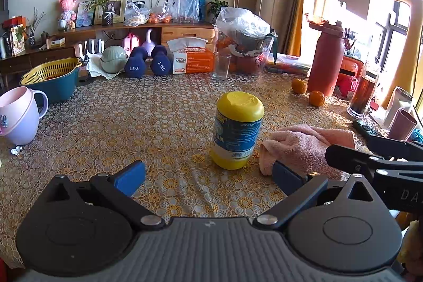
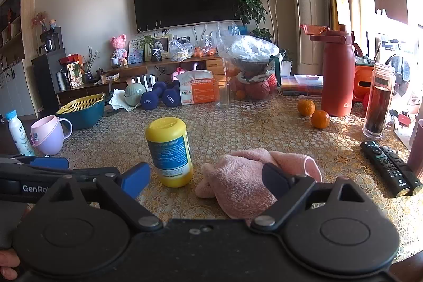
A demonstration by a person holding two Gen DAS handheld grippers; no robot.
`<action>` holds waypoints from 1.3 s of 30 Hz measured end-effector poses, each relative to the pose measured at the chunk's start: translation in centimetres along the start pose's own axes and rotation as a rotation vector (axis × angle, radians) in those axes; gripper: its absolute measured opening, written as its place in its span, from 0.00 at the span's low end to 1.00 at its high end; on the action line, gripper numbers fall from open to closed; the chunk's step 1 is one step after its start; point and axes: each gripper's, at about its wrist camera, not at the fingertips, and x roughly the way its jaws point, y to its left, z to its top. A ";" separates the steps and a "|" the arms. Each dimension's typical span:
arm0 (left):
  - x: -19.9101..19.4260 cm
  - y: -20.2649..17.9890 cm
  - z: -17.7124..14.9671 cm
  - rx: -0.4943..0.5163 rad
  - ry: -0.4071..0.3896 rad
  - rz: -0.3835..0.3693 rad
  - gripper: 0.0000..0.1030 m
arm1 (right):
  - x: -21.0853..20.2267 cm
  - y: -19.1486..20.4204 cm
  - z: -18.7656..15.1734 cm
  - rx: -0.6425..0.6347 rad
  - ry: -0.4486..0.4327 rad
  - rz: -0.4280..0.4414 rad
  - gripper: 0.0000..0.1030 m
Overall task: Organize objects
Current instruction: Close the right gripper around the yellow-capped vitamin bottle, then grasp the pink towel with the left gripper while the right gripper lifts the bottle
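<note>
While both grippers hover low over the patterned worktop [image 1: 105, 118], neither holds anything. The left gripper [image 1: 208, 177] has its fingers spread wide apart, and the yellow bottle [image 1: 236, 130] stands upright just ahead of them, a little right of centre. The right gripper [image 2: 208, 181] also has its fingers wide apart; the pink towel [image 2: 246, 176] lies crumpled between and ahead of them, partly hidden by the right-hand finger. Seen from the right wrist view, the bottle stands just beside the towel on its left, with a narrow strip of worktop between them, and the left gripper reaches in from the left edge.

Further right on the worktop lie two black remotes [image 2: 388, 168] side by side, well apart from the towel. Two oranges [image 2: 313, 112] sit near the foot of a tall red flask [image 2: 338, 75], and a clear jar of dark liquid [image 2: 378, 102] stands to the flask's right. At the left, a pink mug [image 1: 19, 118] stands near a teal bowl holding a yellow strainer [image 1: 50, 73]. Along the far edge are two blue dumbbells [image 1: 148, 61], an orange tissue box [image 1: 193, 58] and an empty glass [image 1: 221, 65].
</note>
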 end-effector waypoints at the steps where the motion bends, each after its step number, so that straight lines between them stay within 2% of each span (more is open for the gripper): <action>1: 0.2 0.0 0.0 0.002 0.002 0.004 1.00 | 0.2 0.0 0.1 -0.001 0.001 0.000 0.88; 12: 1.8 0.1 -0.4 0.047 0.004 0.013 1.00 | 4.0 -0.1 2.0 -0.066 0.018 0.064 0.88; 18: 2.8 0.1 -0.7 0.072 0.021 0.012 1.00 | 8.1 1.1 2.9 -0.158 0.053 0.107 0.88; 24: 3.6 0.5 -0.8 0.060 0.038 0.003 1.00 | 11.9 3.0 3.5 -0.205 0.116 0.163 0.78; 30: 4.4 0.4 -1.2 0.077 0.058 -0.003 1.00 | 13.3 3.9 3.6 -0.243 0.127 0.168 0.73; 33: 4.7 0.0 -1.3 0.098 0.057 -0.015 1.00 | 13.3 4.0 3.8 -0.249 0.129 0.184 0.60; 39: 5.5 -1.5 -1.2 0.135 0.050 -0.052 1.00 | 13.3 3.8 4.1 -0.243 0.126 0.180 0.60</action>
